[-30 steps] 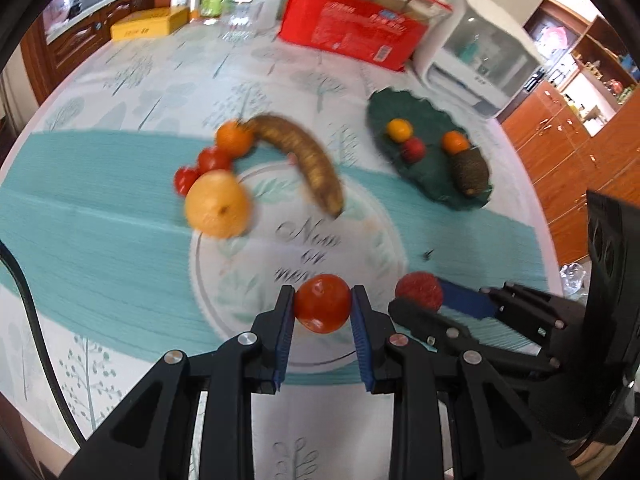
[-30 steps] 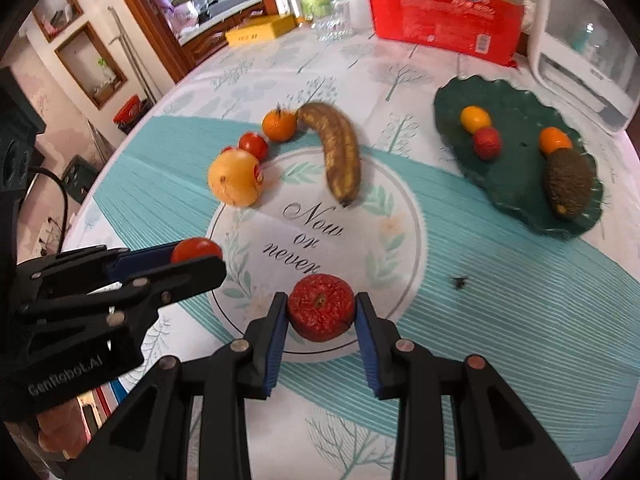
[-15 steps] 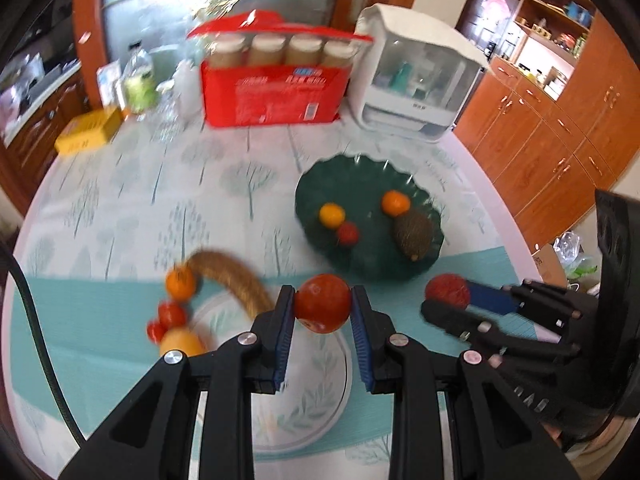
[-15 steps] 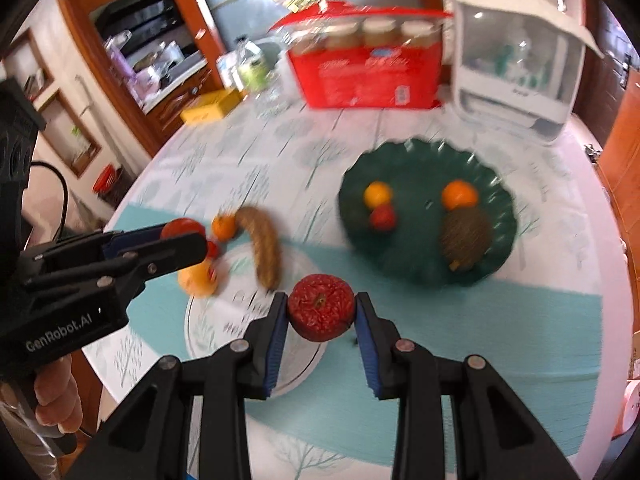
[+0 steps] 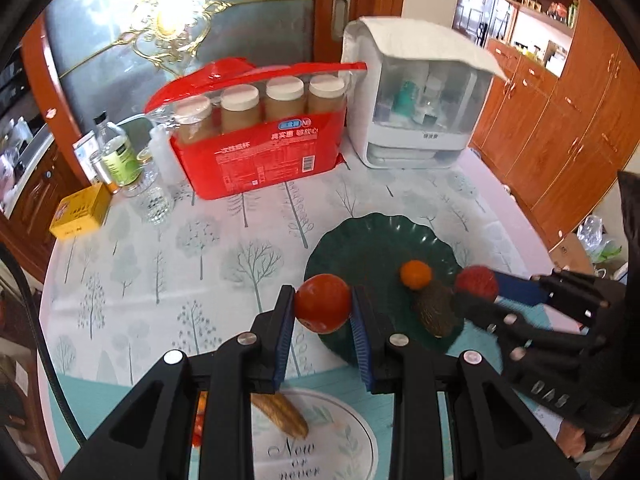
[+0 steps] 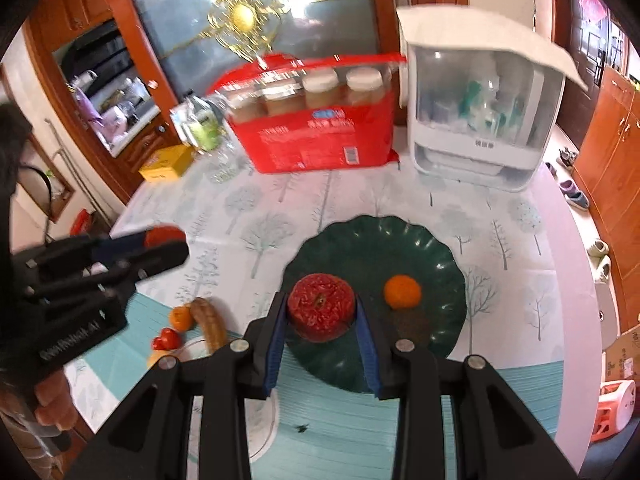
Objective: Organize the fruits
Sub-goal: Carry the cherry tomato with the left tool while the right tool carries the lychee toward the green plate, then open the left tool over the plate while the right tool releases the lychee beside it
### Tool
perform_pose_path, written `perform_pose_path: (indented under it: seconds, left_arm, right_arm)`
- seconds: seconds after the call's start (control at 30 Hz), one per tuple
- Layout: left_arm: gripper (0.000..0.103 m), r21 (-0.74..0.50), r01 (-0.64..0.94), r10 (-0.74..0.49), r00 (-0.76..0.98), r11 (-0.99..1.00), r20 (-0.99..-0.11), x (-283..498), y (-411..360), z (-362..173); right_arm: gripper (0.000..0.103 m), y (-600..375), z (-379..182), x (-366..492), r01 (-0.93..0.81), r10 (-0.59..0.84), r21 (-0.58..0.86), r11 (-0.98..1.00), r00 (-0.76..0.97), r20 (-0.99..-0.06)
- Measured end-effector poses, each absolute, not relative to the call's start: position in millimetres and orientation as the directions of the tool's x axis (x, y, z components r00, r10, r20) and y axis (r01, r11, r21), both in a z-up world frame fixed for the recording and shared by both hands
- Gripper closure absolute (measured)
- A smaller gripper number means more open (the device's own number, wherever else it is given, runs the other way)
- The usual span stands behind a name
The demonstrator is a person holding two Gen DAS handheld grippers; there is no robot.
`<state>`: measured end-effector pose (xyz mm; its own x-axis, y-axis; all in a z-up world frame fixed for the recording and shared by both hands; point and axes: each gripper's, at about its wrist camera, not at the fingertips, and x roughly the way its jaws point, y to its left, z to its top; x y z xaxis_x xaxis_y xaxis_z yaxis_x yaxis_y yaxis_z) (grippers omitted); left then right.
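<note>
My left gripper (image 5: 323, 312) is shut on a smooth red tomato (image 5: 322, 303) and holds it above the near left rim of the dark green plate (image 5: 372, 240). My right gripper (image 6: 321, 316) is shut on a wrinkled dark red fruit (image 6: 321, 306) and holds it above the plate (image 6: 360, 240). On the plate lie a small orange (image 6: 402, 291) and a dark avocado (image 5: 434, 309). The plate's other fruit are hidden behind what I hold. The right gripper also shows in the left wrist view (image 5: 476, 288).
A brown banana (image 6: 208, 320), a small orange (image 6: 181, 317), a small tomato (image 6: 166, 339) and a yellow fruit lie on the teal mat (image 6: 500, 400) at the left. A red pack of jars (image 5: 256, 152), a white appliance (image 5: 416, 116), bottles and a yellow box (image 5: 82, 210) stand at the back.
Both grippers have risen and moved forward and right from over the round placemat to over the green plate, each still holding its fruit.
</note>
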<state>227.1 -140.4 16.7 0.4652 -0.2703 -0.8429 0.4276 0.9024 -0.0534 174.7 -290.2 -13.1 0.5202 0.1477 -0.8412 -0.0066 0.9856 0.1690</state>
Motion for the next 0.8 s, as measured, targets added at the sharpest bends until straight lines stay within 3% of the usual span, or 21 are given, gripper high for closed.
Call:
perform_pose_path:
  seconds: [0.43,0.8]
  left_arm:
    - [0.077,-0.106,0.428,-0.236,0.263,0.898,-0.936,284.3,-172.5,-86.6]
    - [0.077,-0.147,0.417,-0.249,0.201,0.897,-0.947,303.5,-189.8,-126.4]
  right_arm:
    - [0.069,-283.3,-102.7,207.1,0.037,0.138,0.161,0.986,0.356,-0.924]
    - [0.069,-282.4,-136.6,214.0,0.048,0.128,0.147,0.988,0.288,-0.949]
